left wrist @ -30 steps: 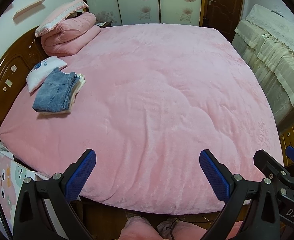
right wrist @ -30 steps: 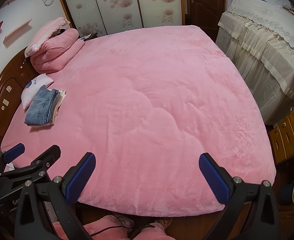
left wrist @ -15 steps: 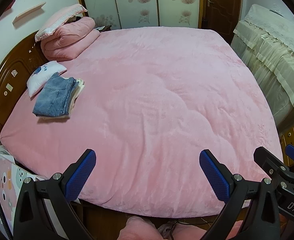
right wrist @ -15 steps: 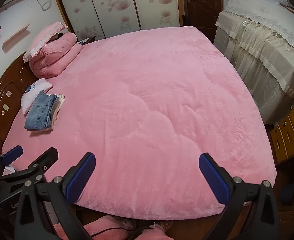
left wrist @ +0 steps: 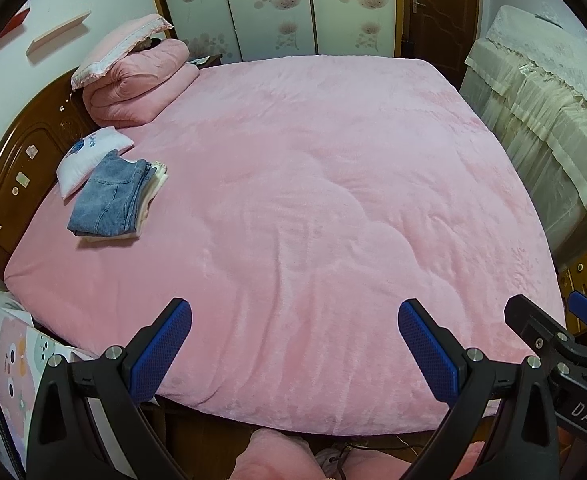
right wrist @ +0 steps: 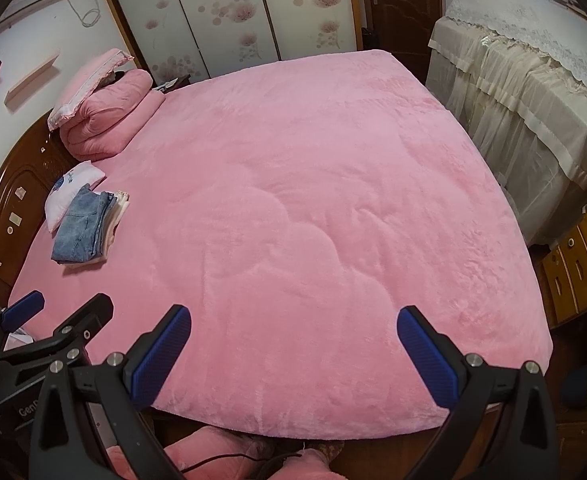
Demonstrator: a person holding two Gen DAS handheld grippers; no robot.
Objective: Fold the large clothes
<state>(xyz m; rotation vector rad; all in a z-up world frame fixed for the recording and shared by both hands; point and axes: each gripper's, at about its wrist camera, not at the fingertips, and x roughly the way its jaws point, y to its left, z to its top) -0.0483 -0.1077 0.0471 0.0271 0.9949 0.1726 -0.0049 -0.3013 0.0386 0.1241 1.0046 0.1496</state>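
Left gripper (left wrist: 293, 340) and right gripper (right wrist: 293, 344) both spread wide, empty, above pink bed (left wrist: 313, 200).

left gripper (left wrist: 293, 344) | black frame, silver screws | fingers (left wrist: 161, 350) blue textured | right gripper (right wrist: 293, 350) alike

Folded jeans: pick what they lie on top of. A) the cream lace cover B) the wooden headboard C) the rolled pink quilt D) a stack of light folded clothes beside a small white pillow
D: the folded jeans top a stack of light folded clothes, beside the small white pillow.
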